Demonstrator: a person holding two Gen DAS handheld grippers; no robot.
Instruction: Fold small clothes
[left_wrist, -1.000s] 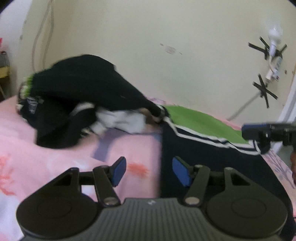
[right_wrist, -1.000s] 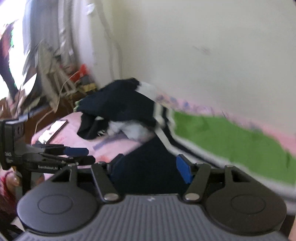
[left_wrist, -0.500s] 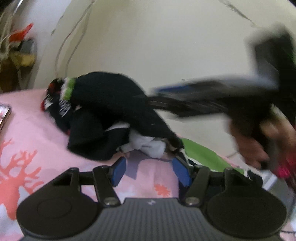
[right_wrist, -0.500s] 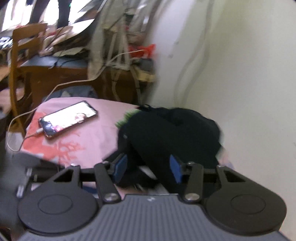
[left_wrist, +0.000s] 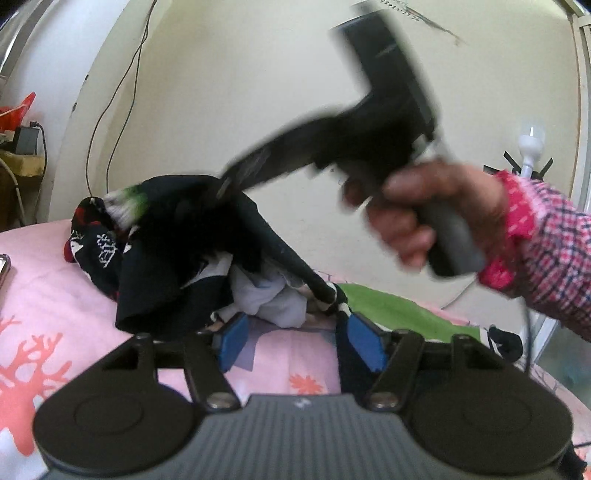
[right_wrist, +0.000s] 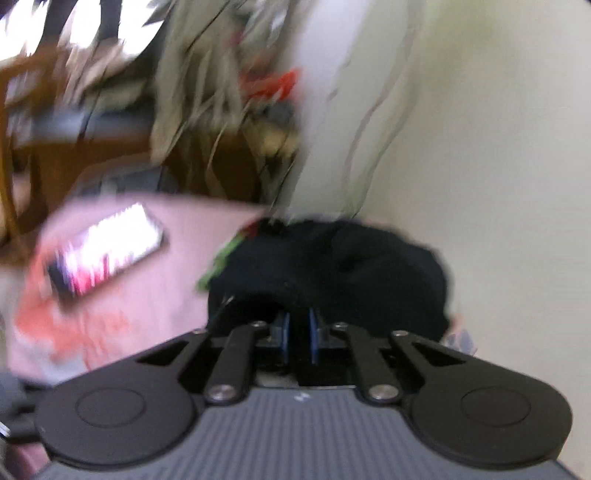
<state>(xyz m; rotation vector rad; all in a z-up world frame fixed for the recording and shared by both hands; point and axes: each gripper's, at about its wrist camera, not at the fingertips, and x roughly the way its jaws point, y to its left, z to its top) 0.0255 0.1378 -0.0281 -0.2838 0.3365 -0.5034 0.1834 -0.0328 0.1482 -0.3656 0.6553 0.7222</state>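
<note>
Clothes (left_wrist: 192, 254) lie heaped on the bed (left_wrist: 48, 280) against the wall, mostly dark cloth with a white piece (left_wrist: 273, 299) underneath; a folded dark-and-green garment (left_wrist: 388, 306) lies just beside the heap. The step looks like picking the next piece. The right gripper (right_wrist: 297, 334) has just been closing, its jaws now clenched on dark cloth at the top of the heap. The left gripper (left_wrist: 299, 341) stands released near the heap's foot, its jaws having just widened a little, nothing between them. Next I judge the right must lift its piece free so the left can catch a hem. The right view is badly blurred: which garment is pinched I cannot tell. A phone (right_wrist: 107, 251) lies on the bed.
</note>
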